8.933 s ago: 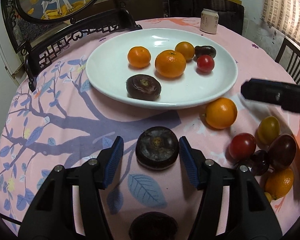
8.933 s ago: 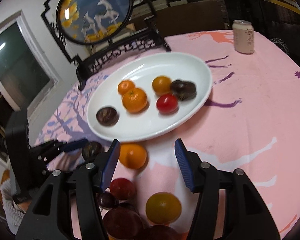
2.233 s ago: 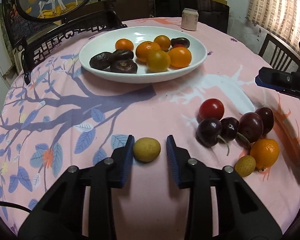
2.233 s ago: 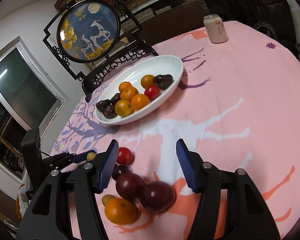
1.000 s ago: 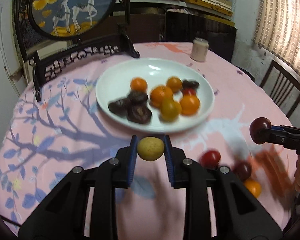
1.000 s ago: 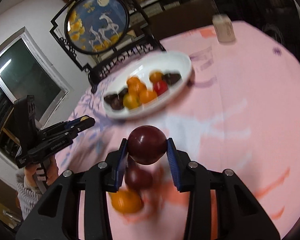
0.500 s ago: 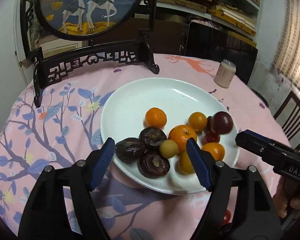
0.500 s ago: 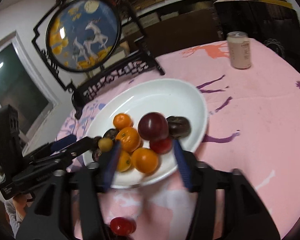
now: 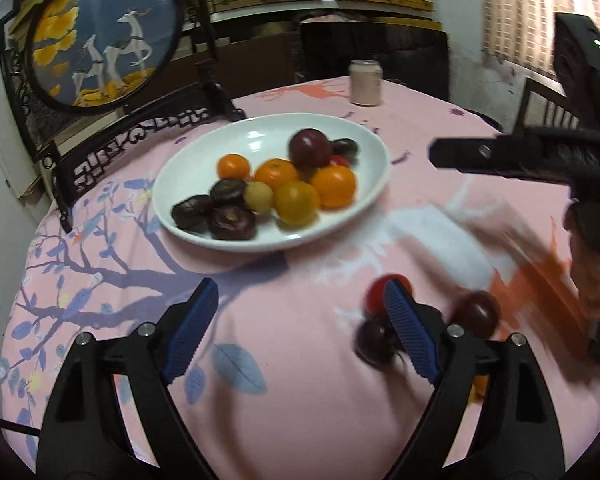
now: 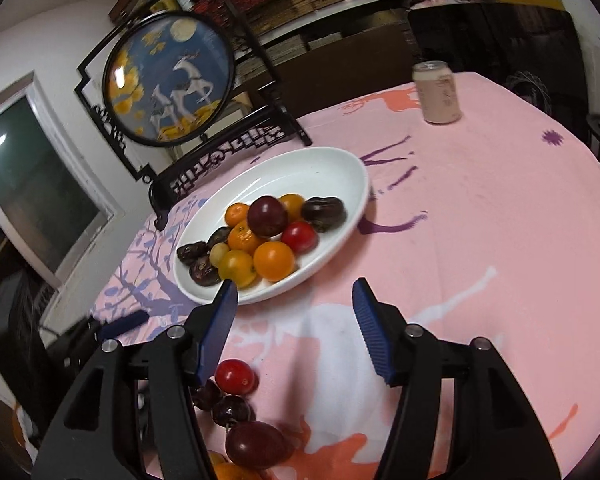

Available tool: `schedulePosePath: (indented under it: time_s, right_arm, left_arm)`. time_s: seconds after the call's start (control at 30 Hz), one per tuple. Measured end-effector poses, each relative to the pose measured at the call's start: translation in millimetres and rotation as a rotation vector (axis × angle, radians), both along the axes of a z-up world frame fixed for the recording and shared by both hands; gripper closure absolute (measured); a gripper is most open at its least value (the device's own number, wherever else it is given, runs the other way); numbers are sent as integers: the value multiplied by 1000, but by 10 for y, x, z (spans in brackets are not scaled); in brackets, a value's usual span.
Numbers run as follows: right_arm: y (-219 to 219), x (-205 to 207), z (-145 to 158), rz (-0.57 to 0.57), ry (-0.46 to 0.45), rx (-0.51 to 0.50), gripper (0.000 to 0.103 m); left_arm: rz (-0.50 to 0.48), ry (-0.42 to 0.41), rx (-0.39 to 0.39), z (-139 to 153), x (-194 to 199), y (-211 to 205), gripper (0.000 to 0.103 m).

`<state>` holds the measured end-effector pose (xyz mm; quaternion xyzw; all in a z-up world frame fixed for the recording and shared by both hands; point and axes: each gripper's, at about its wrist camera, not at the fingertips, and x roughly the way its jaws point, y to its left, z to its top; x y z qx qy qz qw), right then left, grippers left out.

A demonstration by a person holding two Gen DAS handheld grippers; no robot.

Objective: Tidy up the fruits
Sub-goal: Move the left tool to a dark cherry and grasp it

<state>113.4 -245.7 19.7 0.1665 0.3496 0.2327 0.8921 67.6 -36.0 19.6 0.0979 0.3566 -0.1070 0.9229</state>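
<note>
A white oval plate [image 9: 364, 148] [image 10: 340, 168] holds several fruits: oranges, dark chestnut-like pieces, a red tomato, a small yellow fruit [image 9: 259, 197] and a dark plum [image 9: 305, 148] [image 10: 267, 210]. My left gripper [image 9: 300, 328] is open and empty, low over the pink cloth in front of the plate. My right gripper [image 10: 296, 320] is open and empty, also in front of the plate. Loose fruits lie on the cloth: a red tomato [image 9: 380, 294] [image 10: 235, 376], dark cherries [image 9: 374, 342] [image 10: 233, 408], a plum [image 9: 478, 312] [image 10: 256, 444] and an orange [image 10: 228, 472].
A drink can [image 9: 365, 82] [image 10: 438, 92] stands at the far side of the round table. A framed deer screen [image 9: 100, 32] [image 10: 168, 76] on a black stand sits behind the plate. A chair [image 9: 540, 104] is at the right.
Both grippers let go of their fruit into the plate and pulled back toward the loose fruits. The yellow fruit and the plum now lie in the plate.
</note>
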Motion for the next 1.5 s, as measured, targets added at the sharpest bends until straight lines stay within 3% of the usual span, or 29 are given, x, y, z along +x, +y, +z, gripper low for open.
schedulePosePath:
  time_s: [0.23,0.37,0.5,0.6,0.83,1.0,1.13,1.27,1.5]
  right_arm:
    - [-16,-24,17,4,11,18,43]
    - [-30,-34,35,-4,4,17,27]
    - [-43,-72,75,-2,-20,23,27]
    - [-30,-90,83,15,-17,28,27]
    - [41,-197,50,48,-15,-2,27]
    - [87,-224,25,63,-12,-16,27]
    - [108,-212,6,70,-2,-25,27]
    - [140,-198,-32,83,17,-29,27]
    - [310,-203,-140,138,48,-72,27]
  left_arm:
    - [-42,53,16,-127,-56,-83,15]
    - [21,51,40,-126,2,28,14]
    - [149,33,-6,-42,36,363,15]
    - [154,28,-50,-4,3,450,15]
    - [62,25,65,-127,-48,160,16]
    - [34,53,60,-199,-12,106,45]
    - [6,74,56,-242,4,64,52]
    - [-12,109,17,-274,43,79,72]
    - [36,85,9,-223,36,155,73]
